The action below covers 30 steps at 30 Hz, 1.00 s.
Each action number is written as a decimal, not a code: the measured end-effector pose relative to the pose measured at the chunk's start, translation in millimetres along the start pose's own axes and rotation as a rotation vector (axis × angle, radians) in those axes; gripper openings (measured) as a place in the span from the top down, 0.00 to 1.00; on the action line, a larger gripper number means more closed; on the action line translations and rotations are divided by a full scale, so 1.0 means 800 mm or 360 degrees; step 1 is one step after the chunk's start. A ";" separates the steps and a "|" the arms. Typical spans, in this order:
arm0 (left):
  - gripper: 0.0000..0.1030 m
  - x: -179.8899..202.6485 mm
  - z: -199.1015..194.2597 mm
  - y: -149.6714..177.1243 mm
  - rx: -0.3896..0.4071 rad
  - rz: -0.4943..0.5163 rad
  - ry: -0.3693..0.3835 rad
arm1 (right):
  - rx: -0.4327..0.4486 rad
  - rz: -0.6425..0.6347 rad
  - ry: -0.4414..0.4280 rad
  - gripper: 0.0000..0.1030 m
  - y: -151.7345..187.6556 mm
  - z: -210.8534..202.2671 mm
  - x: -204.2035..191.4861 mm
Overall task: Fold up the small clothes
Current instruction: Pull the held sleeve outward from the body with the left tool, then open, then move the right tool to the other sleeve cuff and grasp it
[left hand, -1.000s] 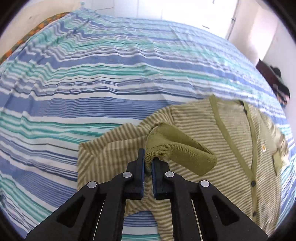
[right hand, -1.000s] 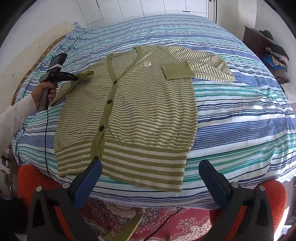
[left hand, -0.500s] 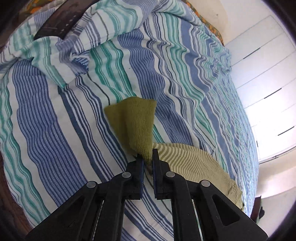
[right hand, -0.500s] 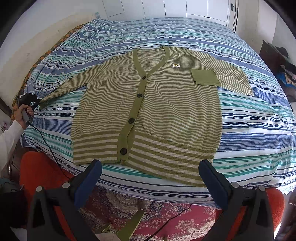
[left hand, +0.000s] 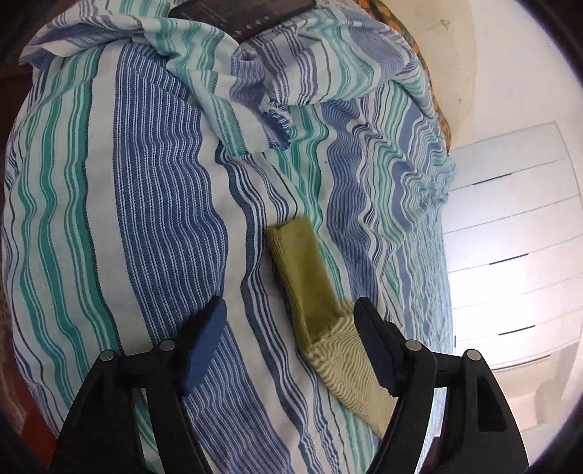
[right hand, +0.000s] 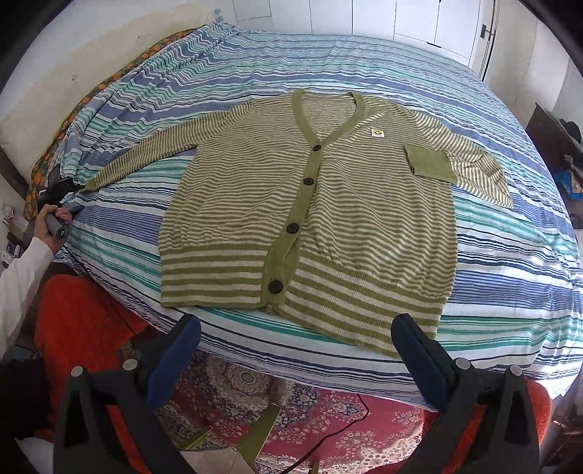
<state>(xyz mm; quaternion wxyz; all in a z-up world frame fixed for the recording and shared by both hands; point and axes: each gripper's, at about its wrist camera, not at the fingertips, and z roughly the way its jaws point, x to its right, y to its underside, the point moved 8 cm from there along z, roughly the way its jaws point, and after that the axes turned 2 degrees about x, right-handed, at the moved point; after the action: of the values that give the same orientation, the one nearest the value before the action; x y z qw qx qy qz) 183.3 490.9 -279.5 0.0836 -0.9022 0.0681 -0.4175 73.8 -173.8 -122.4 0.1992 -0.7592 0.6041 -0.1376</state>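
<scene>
A green-and-cream striped cardigan (right hand: 309,218) lies face up and buttoned on the striped bed. Its left sleeve (right hand: 153,153) is stretched straight out toward the bed's left edge; the other sleeve is folded in, its green cuff (right hand: 430,164) on the chest. My left gripper (left hand: 291,339) is open, its fingers on either side of the stretched sleeve's green cuff (left hand: 302,277), which lies flat on the sheet. In the right wrist view it (right hand: 69,186) sits at that sleeve's end. My right gripper (right hand: 295,357) is open and empty, held off the bed's near edge, below the cardigan's hem.
The blue, teal and white striped sheet (right hand: 510,273) covers the bed and bunches at the corner (left hand: 255,109). A red patterned rug (right hand: 309,412) lies on the floor below. White cupboard doors (right hand: 400,22) stand behind, and dark furniture with clothes (right hand: 561,153) is at the right.
My left gripper pulled the sleeve from across the cardigan out to the bed's left edge, then opened and let the cuff go. My right gripper stayed open and shifted its view slightly.
</scene>
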 end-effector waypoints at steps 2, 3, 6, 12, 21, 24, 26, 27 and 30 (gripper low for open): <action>0.17 0.004 0.009 -0.011 -0.0023 -0.0033 0.0027 | -0.0002 -0.0009 0.0005 0.00 0.000 0.001 -0.002; 0.17 0.004 0.016 -0.017 -0.0040 -0.0045 0.0024 | -0.0002 -0.0013 0.0007 0.00 0.000 0.001 -0.003; 0.47 0.015 0.034 -0.030 -0.0109 0.0015 0.0011 | -0.0009 -0.0020 0.0019 0.00 0.001 0.003 -0.004; 0.97 0.038 -0.014 -0.026 0.0066 0.0278 -0.0007 | -0.0044 -0.0032 0.0031 0.00 0.001 0.013 -0.006; 0.62 -0.034 -0.031 -0.005 -0.0026 0.0154 -0.0139 | -0.0061 -0.0100 0.0019 0.00 0.002 0.020 -0.019; 0.28 -0.014 -0.031 -0.019 0.0006 0.0128 -0.0100 | -0.0054 -0.0092 0.0021 0.00 0.002 0.019 -0.020; 0.25 0.003 -0.016 -0.025 -0.0019 0.0206 -0.0126 | -0.0053 -0.0086 0.0024 0.00 0.003 0.019 -0.020; 0.25 0.012 -0.002 -0.026 -0.0060 0.0253 -0.0147 | -0.0053 -0.0086 0.0023 0.00 0.003 0.019 -0.020; 0.61 0.014 0.026 -0.019 -0.0118 0.0404 -0.0355 | -0.0054 -0.0097 0.0020 0.00 0.003 0.020 -0.023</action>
<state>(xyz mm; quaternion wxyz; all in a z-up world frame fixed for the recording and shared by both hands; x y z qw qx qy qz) 206.9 505.3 -281.4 0.1093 -0.9296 0.1873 -0.2980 74.5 -154.5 -137.3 0.1782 -0.7797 0.5842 -0.1381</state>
